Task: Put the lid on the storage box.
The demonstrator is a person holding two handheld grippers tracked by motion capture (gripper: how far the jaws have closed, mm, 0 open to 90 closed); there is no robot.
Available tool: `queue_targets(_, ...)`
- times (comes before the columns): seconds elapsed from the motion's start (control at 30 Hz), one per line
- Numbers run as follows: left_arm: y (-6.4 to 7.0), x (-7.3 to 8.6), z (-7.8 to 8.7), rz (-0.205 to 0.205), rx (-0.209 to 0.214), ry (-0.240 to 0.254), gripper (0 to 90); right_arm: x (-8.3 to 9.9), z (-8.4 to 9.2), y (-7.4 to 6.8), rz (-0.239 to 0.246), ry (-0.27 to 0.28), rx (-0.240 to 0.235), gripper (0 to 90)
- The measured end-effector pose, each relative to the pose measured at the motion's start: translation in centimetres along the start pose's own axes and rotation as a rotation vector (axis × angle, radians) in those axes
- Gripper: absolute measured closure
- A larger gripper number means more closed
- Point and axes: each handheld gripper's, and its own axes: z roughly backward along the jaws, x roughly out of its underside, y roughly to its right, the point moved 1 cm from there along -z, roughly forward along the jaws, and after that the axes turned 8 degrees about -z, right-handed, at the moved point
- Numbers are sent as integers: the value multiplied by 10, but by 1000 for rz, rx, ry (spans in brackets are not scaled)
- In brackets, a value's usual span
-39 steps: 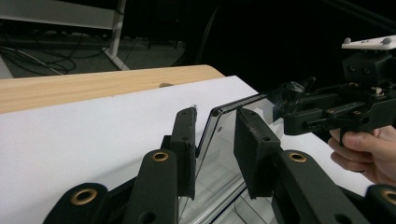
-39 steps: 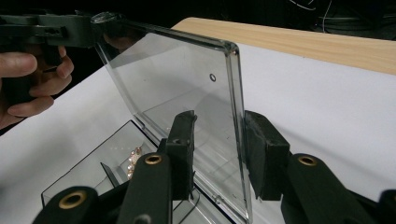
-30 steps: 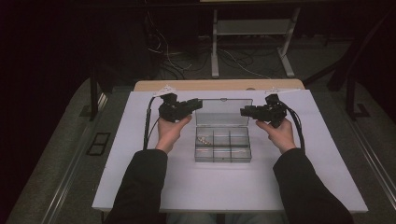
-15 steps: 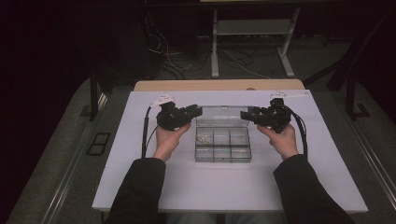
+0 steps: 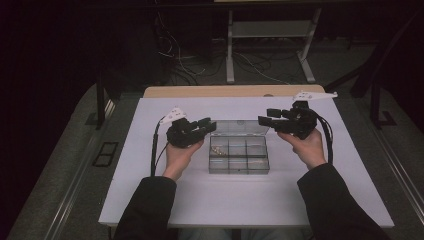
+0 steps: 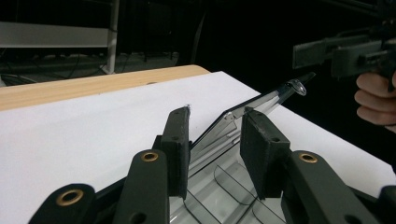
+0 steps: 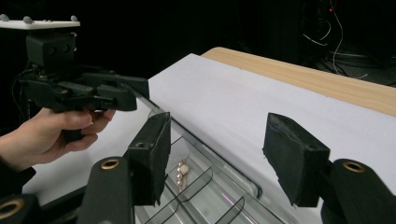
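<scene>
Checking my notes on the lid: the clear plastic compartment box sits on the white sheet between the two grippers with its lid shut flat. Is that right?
Not quite. The clear plastic compartment box does sit on the white sheet between the left gripper and the right gripper, but its lid is open, tilted up from the box, as the left gripper view shows.

This looks like a lab or test room, dim all round and lit over the work spot. A wooden table [image 5: 235, 91] carries a white sheet [image 5: 240, 200], set up like a recording station. Beyond the far edge, loose cables [image 5: 185, 65] trail across the grey floor [image 5: 65, 170] beside a white metal stand [image 5: 270, 35]. On the left, a floor socket [image 5: 105, 154].
</scene>
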Motion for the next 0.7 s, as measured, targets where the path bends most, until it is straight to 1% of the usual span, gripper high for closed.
queue_targets(0.33,7,5,4,-35,-12,-8,601,-7,-9,-8,25,-32,-9,422)
queue_targets(0.43,9,7,6,-36,-10,-13,588,-10,-11,-10,27,-36,-15,458)
queue_targets(0.5,9,9,7,-26,-12,-10,588,-11,-12,-10,25,-39,-22,485)
queue_targets(0.53,9,10,8,-12,-13,-7,589,-12,-12,-10,22,-40,-22,506)
queue_targets(0.6,9,12,9,-9,-6,-13,580,-12,-12,-10,16,-36,-29,632)
queue_targets(0.63,9,14,9,-10,-6,-15,568,-11,-12,-9,12,-43,-45,688)
queue_targets(0.67,10,15,9,-10,-7,-23,550,-10,-13,-10,19,-56,-48,755)
queue_targets(0.7,10,16,9,-8,-10,-24,533,-9,-14,-11,26,-74,-46,797)
